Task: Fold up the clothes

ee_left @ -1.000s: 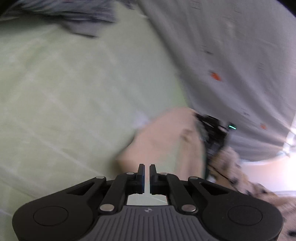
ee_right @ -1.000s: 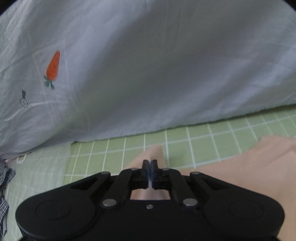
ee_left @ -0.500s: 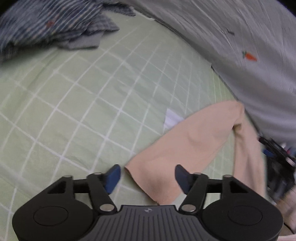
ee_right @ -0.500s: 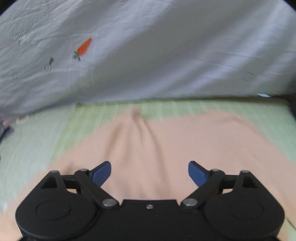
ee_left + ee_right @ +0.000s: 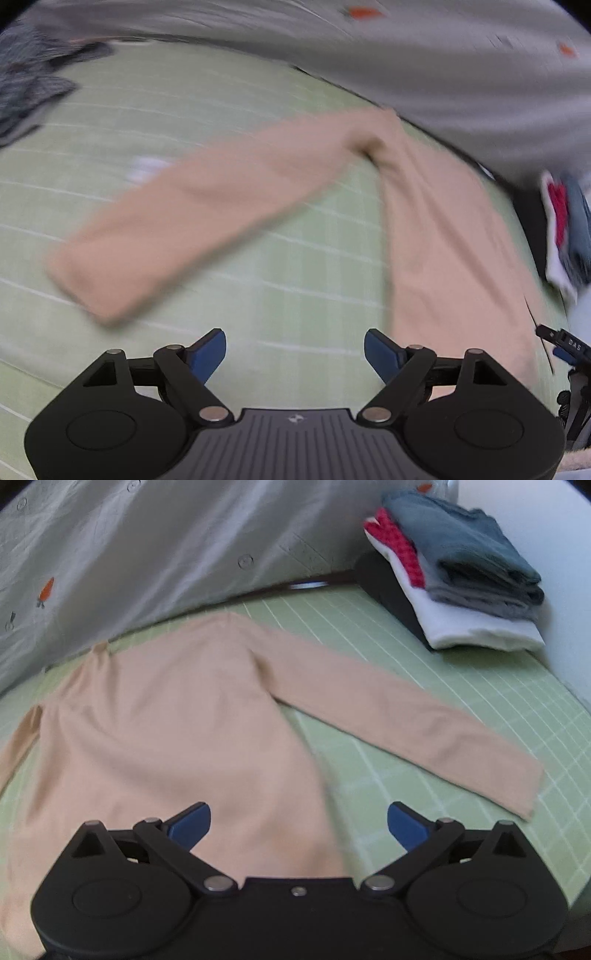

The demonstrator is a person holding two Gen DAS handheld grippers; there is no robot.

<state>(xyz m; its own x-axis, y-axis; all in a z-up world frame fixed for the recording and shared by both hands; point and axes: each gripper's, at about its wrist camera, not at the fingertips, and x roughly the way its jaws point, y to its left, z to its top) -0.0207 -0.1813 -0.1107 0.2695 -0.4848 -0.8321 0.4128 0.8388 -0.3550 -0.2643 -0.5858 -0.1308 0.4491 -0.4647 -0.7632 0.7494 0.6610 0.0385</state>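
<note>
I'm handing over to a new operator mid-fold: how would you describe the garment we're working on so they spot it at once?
Look at the green checked sheet covering the bed, below the grey carrot-print quilt. Spread flat in its middle lies the peach long-sleeved top, both sleeves stretched outward. Unlike the folded stack at the far right corner, it is unfolded and one plain colour.

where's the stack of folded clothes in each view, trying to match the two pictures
Left wrist: the stack of folded clothes is at the right edge, blurred and partly cut off, beyond the beige top.
Right wrist: the stack sits at the upper right, on the far corner of the green checked sheet.
Shared landmark: the beige top, spread flat with its sleeves out.
</note>
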